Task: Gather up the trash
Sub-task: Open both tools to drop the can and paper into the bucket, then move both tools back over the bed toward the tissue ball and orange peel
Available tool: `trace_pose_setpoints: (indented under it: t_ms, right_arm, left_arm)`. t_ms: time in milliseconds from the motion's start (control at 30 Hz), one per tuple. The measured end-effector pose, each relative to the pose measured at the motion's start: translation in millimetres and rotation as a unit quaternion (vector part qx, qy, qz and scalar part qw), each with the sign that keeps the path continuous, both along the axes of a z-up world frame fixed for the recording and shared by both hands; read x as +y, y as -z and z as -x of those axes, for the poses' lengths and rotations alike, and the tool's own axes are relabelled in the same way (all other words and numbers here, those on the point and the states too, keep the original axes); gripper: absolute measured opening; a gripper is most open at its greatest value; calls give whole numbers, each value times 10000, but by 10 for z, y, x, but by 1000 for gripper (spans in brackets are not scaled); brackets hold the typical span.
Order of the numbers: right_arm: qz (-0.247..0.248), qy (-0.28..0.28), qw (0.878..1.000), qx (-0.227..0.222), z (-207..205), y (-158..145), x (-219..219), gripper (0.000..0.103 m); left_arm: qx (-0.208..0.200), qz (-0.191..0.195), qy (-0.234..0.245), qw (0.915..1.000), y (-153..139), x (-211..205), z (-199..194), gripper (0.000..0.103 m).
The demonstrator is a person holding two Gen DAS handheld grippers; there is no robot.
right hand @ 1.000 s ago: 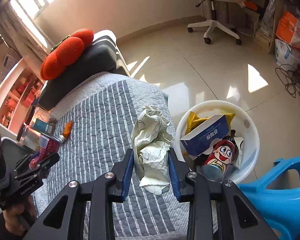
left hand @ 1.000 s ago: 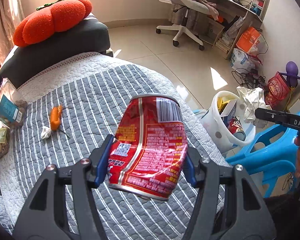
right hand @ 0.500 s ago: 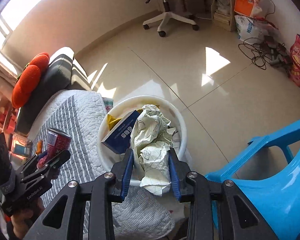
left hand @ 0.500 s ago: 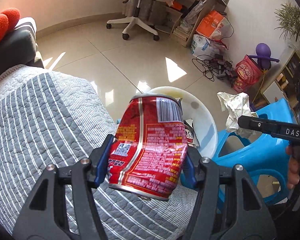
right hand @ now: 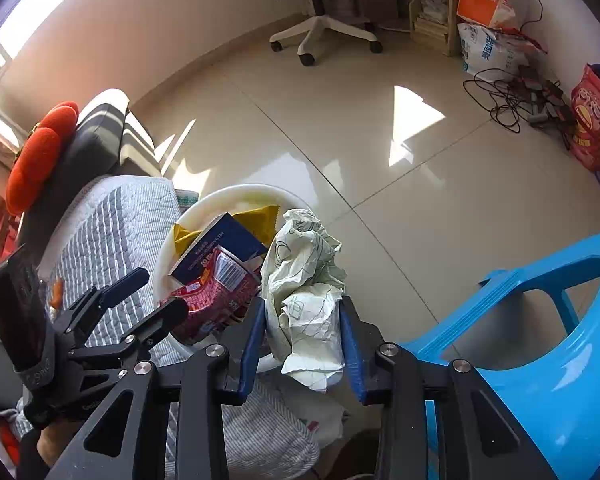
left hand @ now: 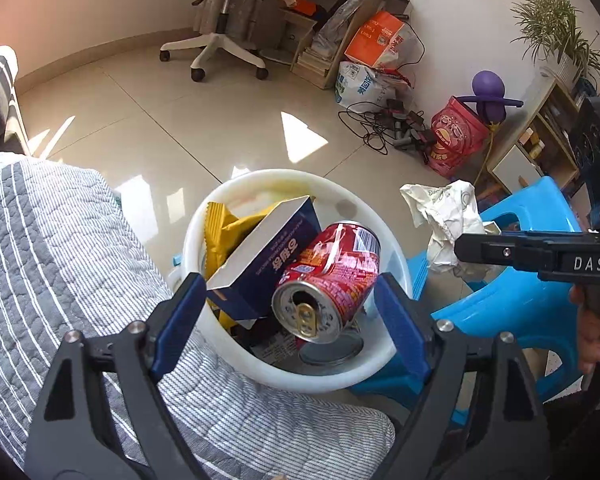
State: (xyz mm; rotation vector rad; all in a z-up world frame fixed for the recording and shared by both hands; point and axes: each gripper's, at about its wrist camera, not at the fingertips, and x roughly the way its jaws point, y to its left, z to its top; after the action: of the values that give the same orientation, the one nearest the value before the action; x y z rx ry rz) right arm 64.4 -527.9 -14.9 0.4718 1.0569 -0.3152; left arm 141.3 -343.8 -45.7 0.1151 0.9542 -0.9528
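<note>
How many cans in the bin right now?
2 visible. A red can lies tilted on top, between the open left gripper's fingers; another can's round end shows beneath it. More may be buried.

A dented red can lies in a white bin at frame centre, against a navy box, between the left gripper's spread jaws; at right, the right gripper clamps crumpled paper.
</note>
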Motion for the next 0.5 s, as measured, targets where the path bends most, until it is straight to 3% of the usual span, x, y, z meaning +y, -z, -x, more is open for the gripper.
trace_pose_setpoints:
  t_ms: [167,333,400,500]
  right_arm:
    - [-6,48,10000,17,-64,24,9,39]
    - [-49,67,10000,18,-158,49,50,39]
    - [-90,27,10000,34,-202,65,95,39]
    - [-199,-122,9997,15,-300,62,222,40]
  left_arm:
    - [-293,-300,-69,9991,-118,109,59,86]
    - [-352,-741,-520,9953,-143,367,33,93]
    - [-348,-1084,-780,9904,-123,469,-6,101]
    - [-496,-1444,-1061,9826,-117,647,-25,102]
